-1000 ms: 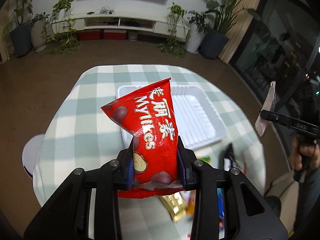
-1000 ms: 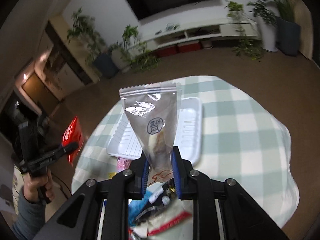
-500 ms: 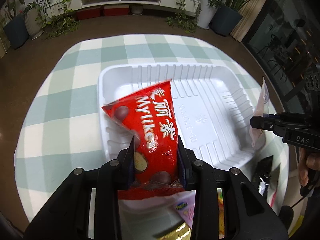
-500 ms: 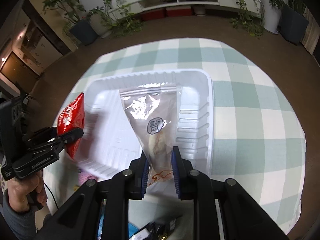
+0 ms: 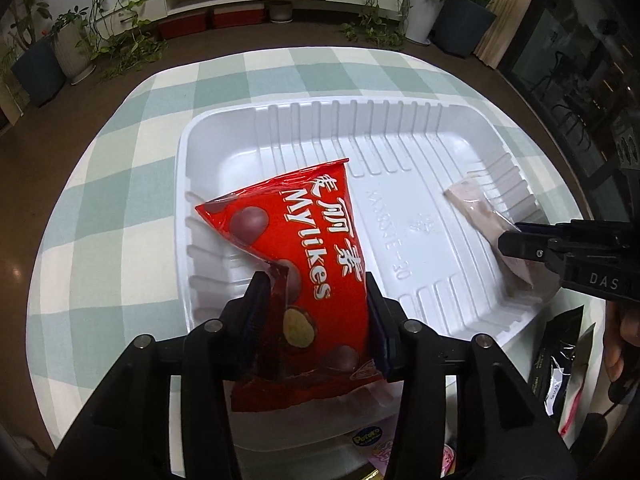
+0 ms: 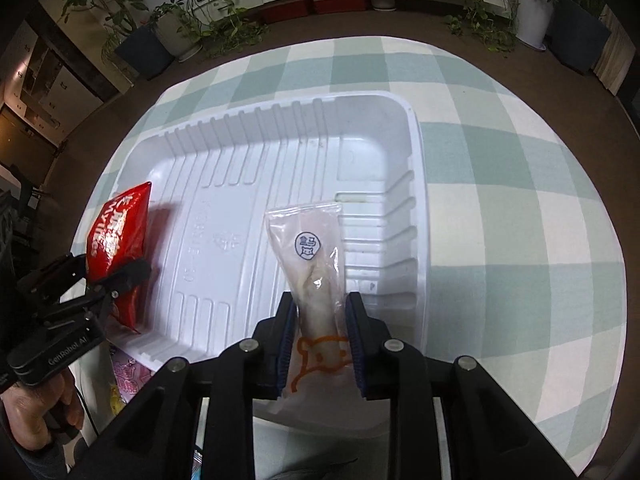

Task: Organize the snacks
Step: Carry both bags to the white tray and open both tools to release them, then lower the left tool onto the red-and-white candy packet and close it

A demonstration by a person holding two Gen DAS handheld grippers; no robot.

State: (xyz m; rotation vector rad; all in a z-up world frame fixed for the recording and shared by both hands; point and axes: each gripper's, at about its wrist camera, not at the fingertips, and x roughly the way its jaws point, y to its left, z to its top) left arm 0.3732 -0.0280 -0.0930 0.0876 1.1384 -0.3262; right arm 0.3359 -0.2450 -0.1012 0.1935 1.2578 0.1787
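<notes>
Snacks fill both views. In the left wrist view, a red bag (image 5: 308, 264) marked "Mylikes" sits at lower centre, its bottom end pinched between the jaws of the left gripper (image 5: 316, 320), which are closed onto its sides. The bag leans up and left over the near left part of a white tray (image 5: 400, 128) that takes up the middle of the frame on a green-and-white checked cloth (image 5: 120, 184). At the right edge the right gripper (image 5: 516, 246) reaches in, closed on a clear packet (image 5: 476, 212) lying against the tray's right wall. More wrappers (image 5: 560, 360) lie at lower right, outside the tray.

In the right wrist view, the clear packet (image 6: 312, 264) with a round stamp stands at centre, its lower part clamped between the right gripper (image 6: 320, 340) jaws, over the tray's (image 6: 280, 120) right half. At the left edge the left gripper (image 6: 116, 280) holds the red bag (image 6: 120, 236) over the tray's left rim. A pink wrapper (image 6: 128, 376) shows at lower left, below the tray.
</notes>
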